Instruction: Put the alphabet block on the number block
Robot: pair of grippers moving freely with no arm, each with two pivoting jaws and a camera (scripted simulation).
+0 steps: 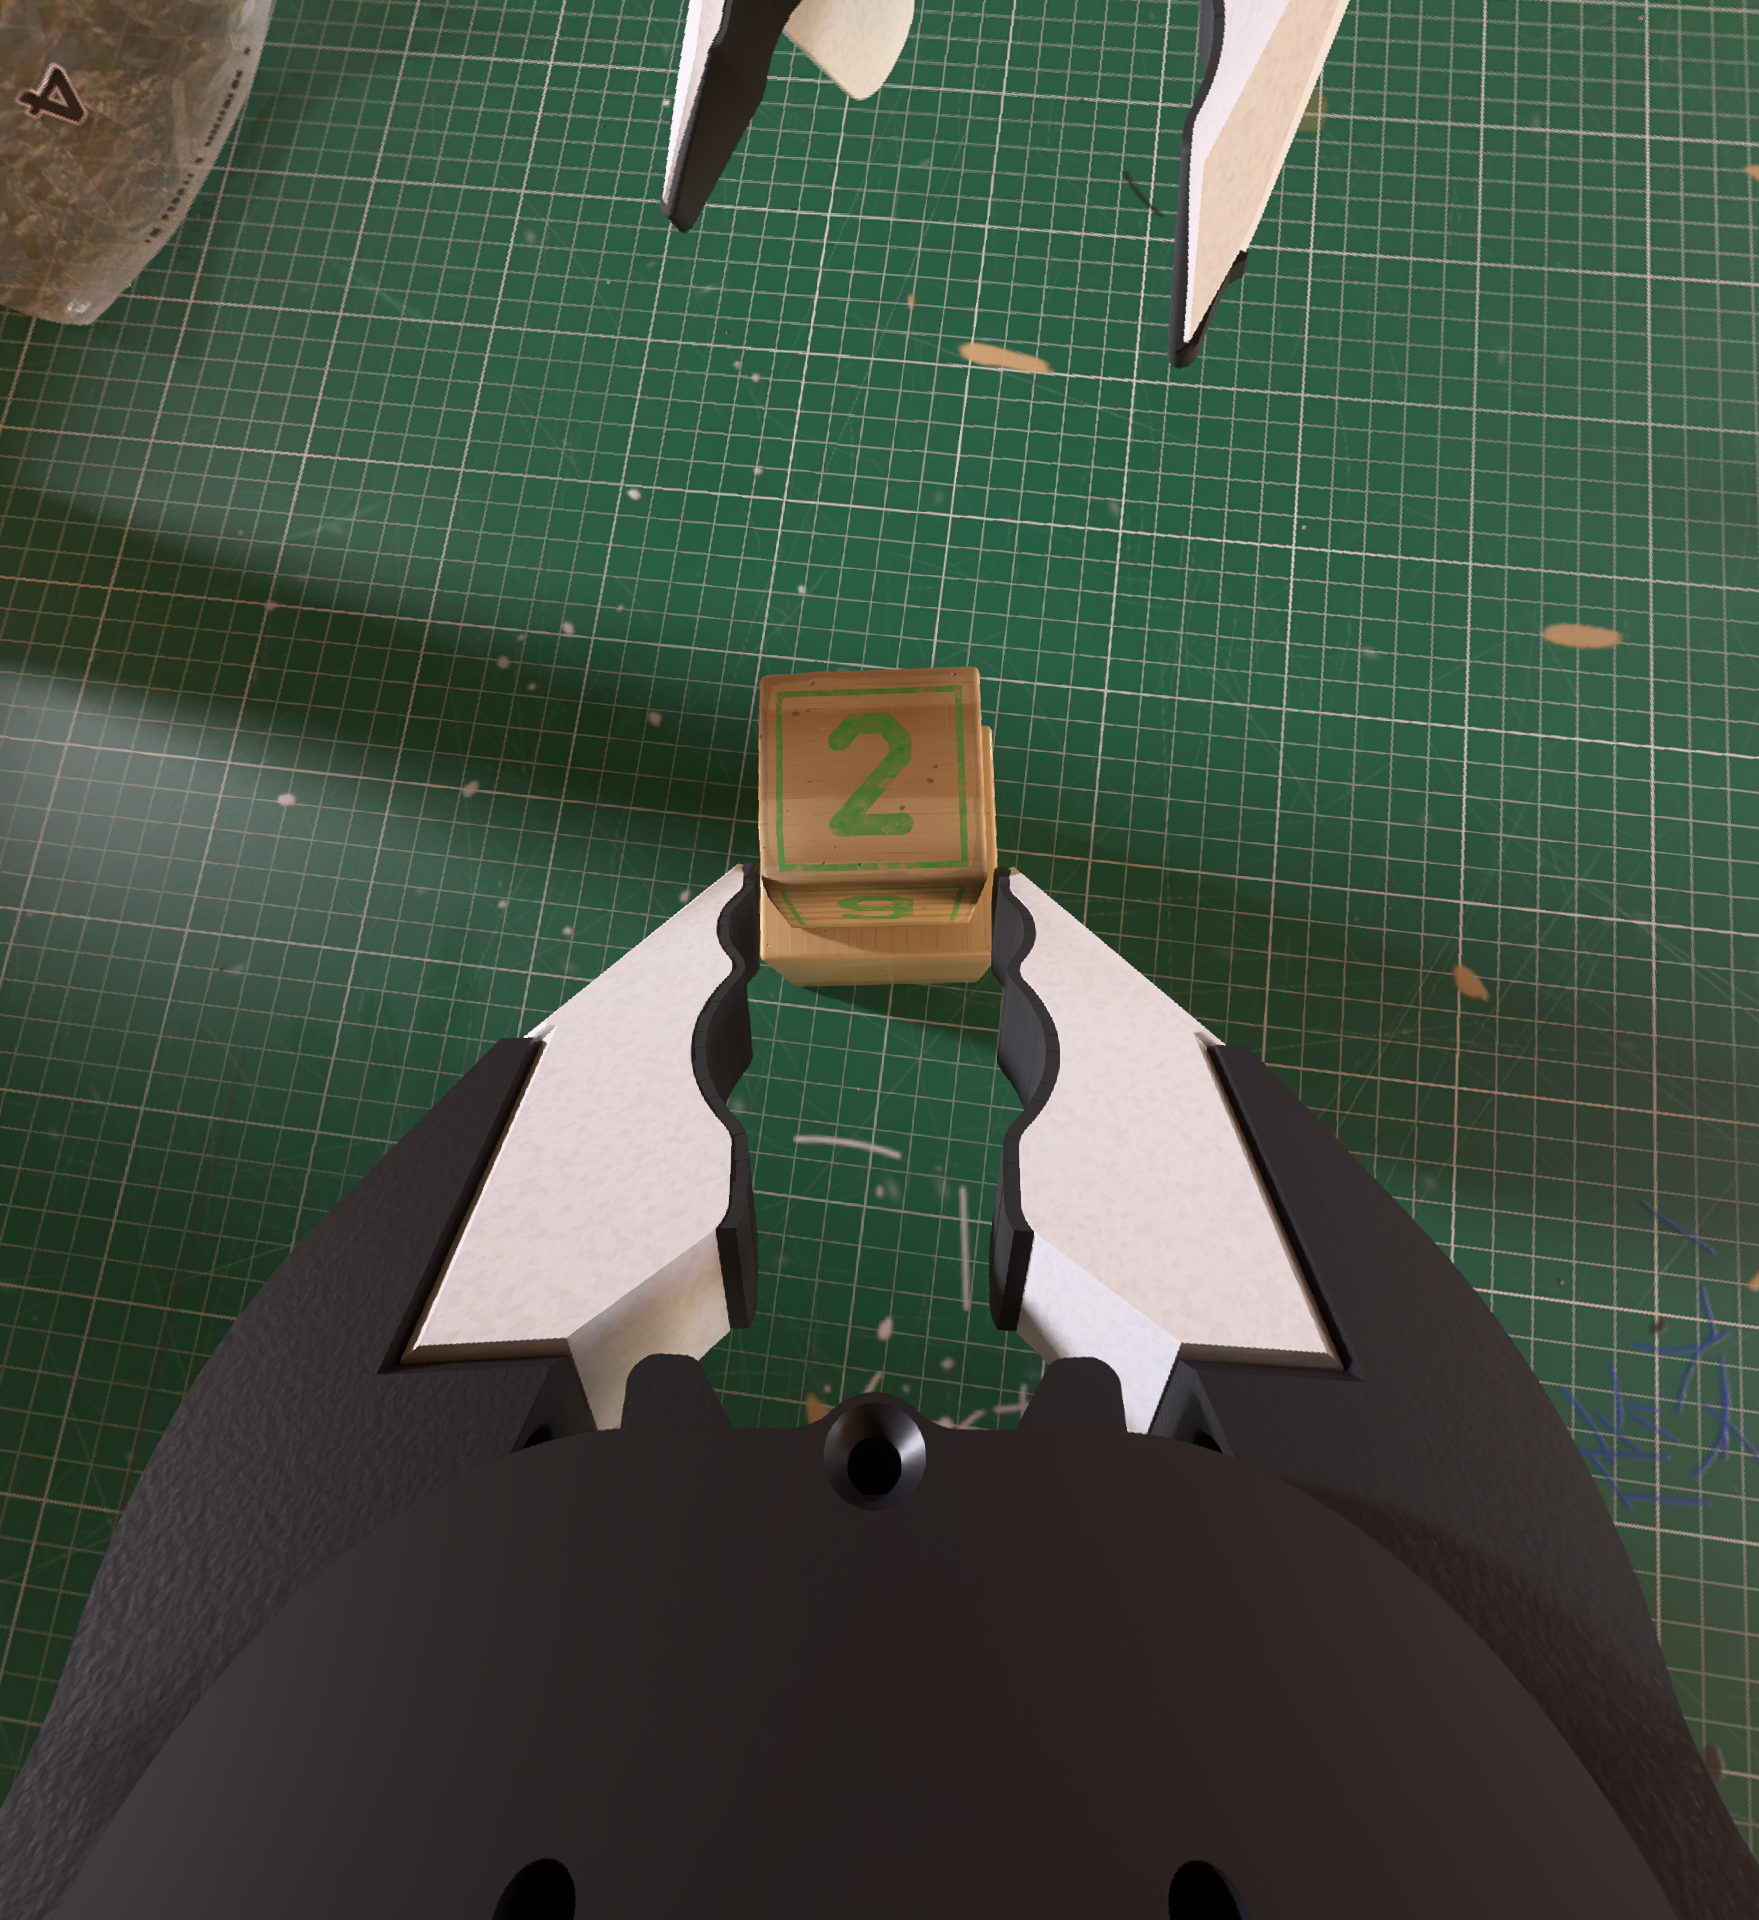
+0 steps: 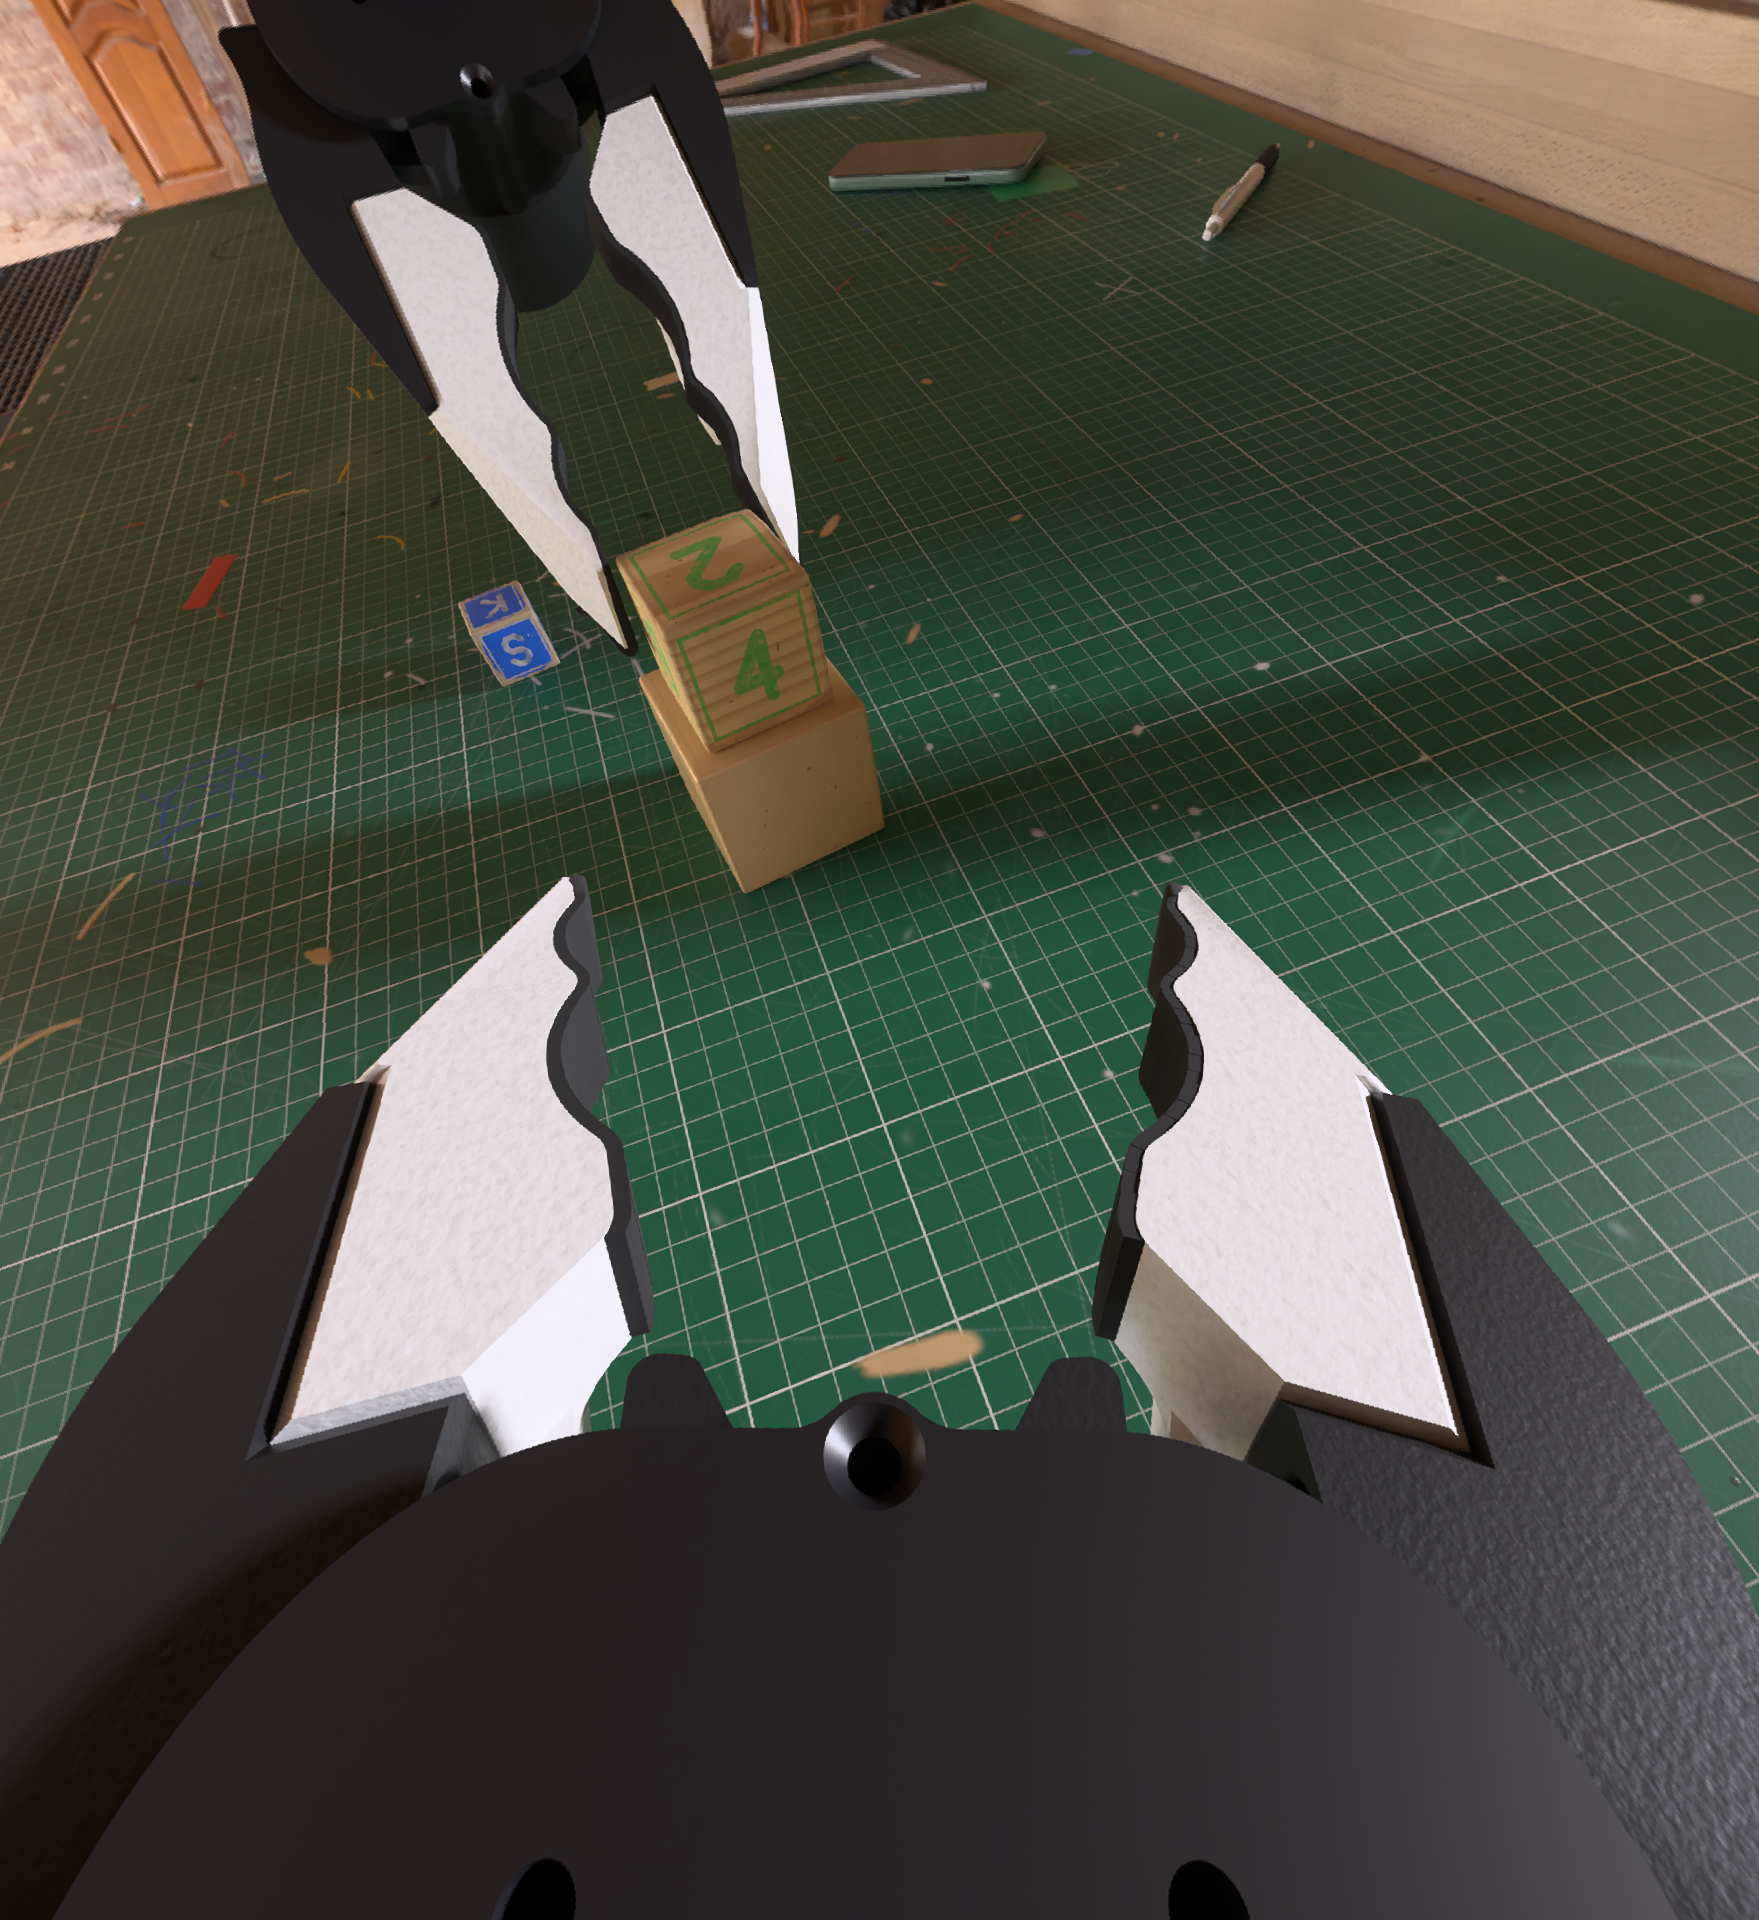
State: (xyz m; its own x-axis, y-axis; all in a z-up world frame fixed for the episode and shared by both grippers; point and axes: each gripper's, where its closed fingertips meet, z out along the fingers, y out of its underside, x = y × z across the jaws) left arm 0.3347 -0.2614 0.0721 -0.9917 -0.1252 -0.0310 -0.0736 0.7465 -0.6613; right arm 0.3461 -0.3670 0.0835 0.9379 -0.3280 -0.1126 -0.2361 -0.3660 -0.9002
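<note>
— Progress on the stacking?

— Hardly any, I judge. The blue alphabet block [image 2: 508,634] lies on the green cutting mat [image 2: 1270,727], out toward the table's left edge in the right wrist view, with nothing touching it.

— And the number block?

— The green-printed number block [image 1: 870,774] sits near the middle of the table, on top of a larger plain wooden block [image 2: 781,790], turned a little askew on it. The left gripper [image 1: 875,894] comes down from above, its jaws narrowed around that number block, one tip against each side; it looks like a grip.

— The other gripper?

— The right gripper [image 2: 870,904] hangs low over the mat on the near side of the stack, jaws spread wide and holding nothing.

— So what is left?

— All of it, by my reading: the alphabet block has to be picked up, carried to the stack and set on the number block's top face. The left gripper crowds that face, so it would probably need to clear off first.
</note>
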